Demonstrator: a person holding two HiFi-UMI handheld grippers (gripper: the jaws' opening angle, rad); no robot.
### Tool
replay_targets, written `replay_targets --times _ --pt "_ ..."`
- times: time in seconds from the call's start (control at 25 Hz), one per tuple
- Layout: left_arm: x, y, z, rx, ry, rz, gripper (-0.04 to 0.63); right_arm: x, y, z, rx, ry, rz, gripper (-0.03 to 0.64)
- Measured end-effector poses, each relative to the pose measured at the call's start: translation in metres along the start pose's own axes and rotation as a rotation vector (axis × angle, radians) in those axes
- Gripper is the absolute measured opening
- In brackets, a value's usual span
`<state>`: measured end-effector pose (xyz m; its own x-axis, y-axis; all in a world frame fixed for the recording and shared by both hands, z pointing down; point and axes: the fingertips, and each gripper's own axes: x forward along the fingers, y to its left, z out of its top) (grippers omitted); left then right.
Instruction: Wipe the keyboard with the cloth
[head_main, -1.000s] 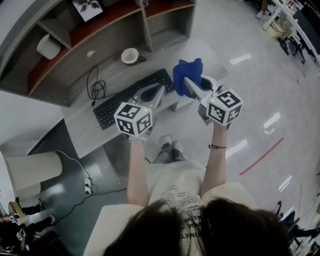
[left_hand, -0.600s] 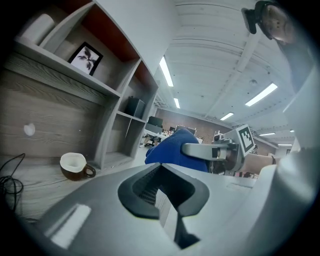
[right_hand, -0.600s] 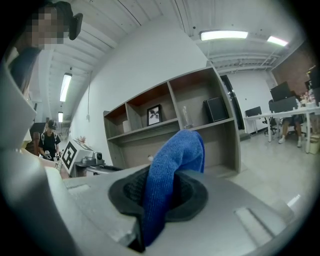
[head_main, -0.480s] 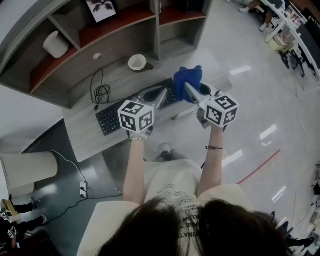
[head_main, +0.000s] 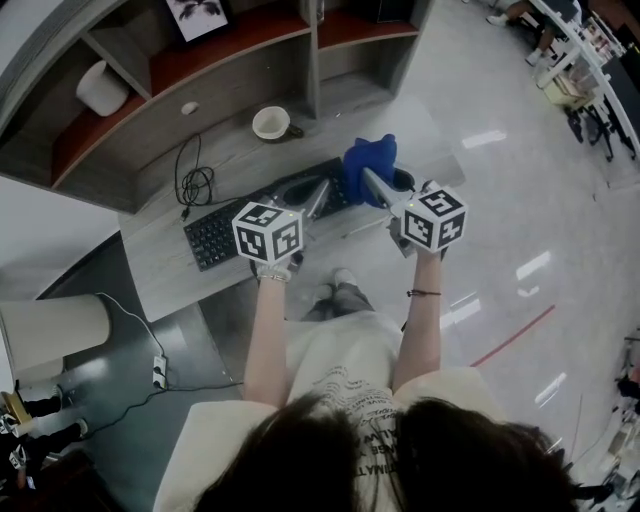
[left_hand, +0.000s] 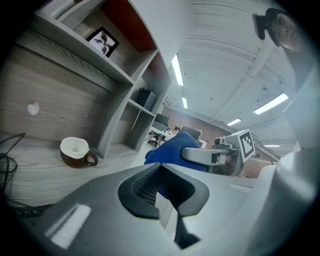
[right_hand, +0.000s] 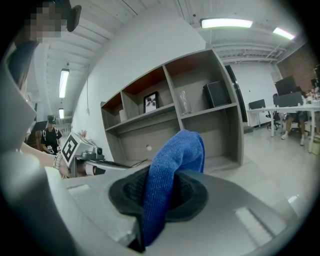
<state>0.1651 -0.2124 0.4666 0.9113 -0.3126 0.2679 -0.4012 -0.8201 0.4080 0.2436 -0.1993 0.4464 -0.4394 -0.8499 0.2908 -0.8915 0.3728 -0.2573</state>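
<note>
Blocking the keyboard (head_main: 222, 228) from the head view at its right end: cloth (right_hand: 172, 165) and both tools. Showing the rest lying on the tabletop (head_main: 170, 275). Clamping the blue cloth in the right hand-held gripper (right_hand: 159, 197), fabric poking up past the jaws, over the keyboard's right end; contact unreadable. Holding the left hand-held gripper (left_hand: 161, 195) closed on nothing, just beside the right. Stretching both arms forward.

The blue cloth (right_hand: 172, 165) hangs bunched, pinched in the right gripper (head_main: 369, 179), above the right end of the black keyboard (head_main: 215, 232).
</note>
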Motion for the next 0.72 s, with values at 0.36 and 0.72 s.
replay_targets --times 0.36,0.72 --pt "0.030 0.002 -0.005 -0.070 -0.008 0.068 0.005 0.014 -0.028 -0.009 -0.015 0.082 0.075 0.059" --pt "0.038 0.013 -0.020 -0.134 -0.018 0.149 0.005 0.027 -0.041 -0.022 -0.033 0.144 0.147 0.060"
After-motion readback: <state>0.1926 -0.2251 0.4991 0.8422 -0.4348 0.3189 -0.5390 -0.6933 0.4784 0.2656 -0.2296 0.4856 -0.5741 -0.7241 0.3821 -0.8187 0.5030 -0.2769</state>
